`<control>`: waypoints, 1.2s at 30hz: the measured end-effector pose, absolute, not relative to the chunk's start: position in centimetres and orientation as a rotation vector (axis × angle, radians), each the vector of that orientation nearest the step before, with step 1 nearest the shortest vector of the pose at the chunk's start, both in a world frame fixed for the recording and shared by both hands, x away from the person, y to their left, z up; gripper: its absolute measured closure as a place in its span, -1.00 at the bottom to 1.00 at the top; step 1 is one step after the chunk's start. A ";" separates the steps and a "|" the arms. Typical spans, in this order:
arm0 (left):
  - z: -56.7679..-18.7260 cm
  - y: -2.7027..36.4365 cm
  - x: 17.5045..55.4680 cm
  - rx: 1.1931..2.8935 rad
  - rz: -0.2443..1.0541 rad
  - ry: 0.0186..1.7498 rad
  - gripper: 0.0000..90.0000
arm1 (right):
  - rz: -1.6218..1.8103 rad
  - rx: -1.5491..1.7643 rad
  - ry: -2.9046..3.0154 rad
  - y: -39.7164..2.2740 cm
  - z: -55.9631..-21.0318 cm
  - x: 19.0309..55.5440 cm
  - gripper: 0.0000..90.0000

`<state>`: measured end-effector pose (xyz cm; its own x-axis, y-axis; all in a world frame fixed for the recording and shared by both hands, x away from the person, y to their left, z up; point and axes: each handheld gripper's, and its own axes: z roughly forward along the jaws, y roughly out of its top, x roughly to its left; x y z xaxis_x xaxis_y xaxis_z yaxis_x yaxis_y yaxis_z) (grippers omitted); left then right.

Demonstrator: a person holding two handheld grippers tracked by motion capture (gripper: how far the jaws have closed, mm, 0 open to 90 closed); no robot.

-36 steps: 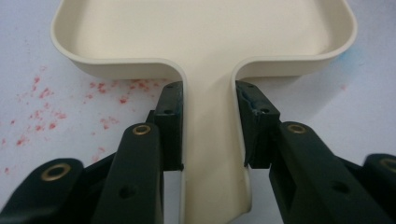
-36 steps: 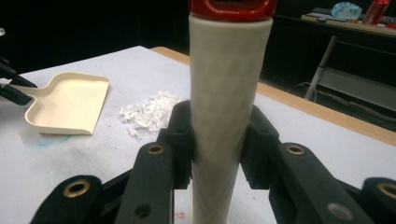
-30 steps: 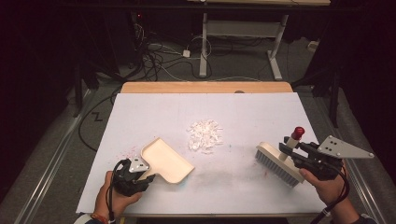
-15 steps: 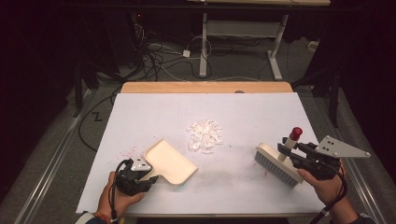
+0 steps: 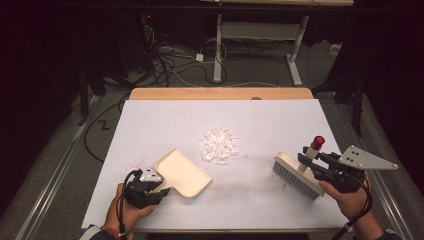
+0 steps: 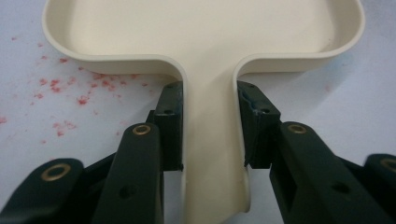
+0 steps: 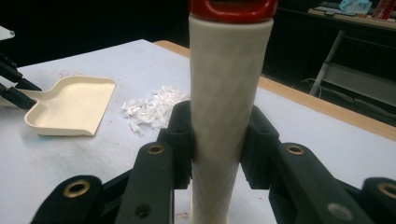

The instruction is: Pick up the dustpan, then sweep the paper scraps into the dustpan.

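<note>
Dustpan (image 5: 182,173) and brush (image 5: 297,175) sit low in the high view, one toward the lower left of the frame and one toward the lower right, with a small heap of white paper scraps (image 5: 219,145) on the worktop (image 5: 280,120) between them, a little above centre. The cream dustpan lies flat on the white sheet, its open mouth turned toward the upper right of the frame, near the scraps but not touching them. The left tool (image 5: 159,186) is clamped on the dustpan's handle; in the left gripper view its two black pads (image 6: 170,126) press against both sides of the narrow handle (image 6: 210,140), just below where it widens into the pan. A scatter of red specks (image 6: 70,88) marks the sheet at the left of that view, and the same specks (image 5: 135,162) show just left of the pan in the high view.

The right tool (image 5: 311,159) grips the brush's handle, which stands upright with a red cap (image 5: 317,142) on top; in the right gripper view the pads (image 7: 180,140) are tight on both sides of the pale handle (image 7: 229,93). The brush's bristles (image 5: 295,180) rest on the worktop, well apart from the scraps. A hand (image 5: 127,212) holds the left tool at the bottom edge, another hand (image 5: 350,200) the right.
</note>
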<state>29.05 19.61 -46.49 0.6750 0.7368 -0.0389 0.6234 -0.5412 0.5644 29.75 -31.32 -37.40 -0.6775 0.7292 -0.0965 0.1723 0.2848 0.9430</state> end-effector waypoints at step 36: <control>-46.7 18.9 29.6 2.366 0.278 1.033 0.41 | 1.370 0.826 1.993 -27.2 -36.5 38.8 0.55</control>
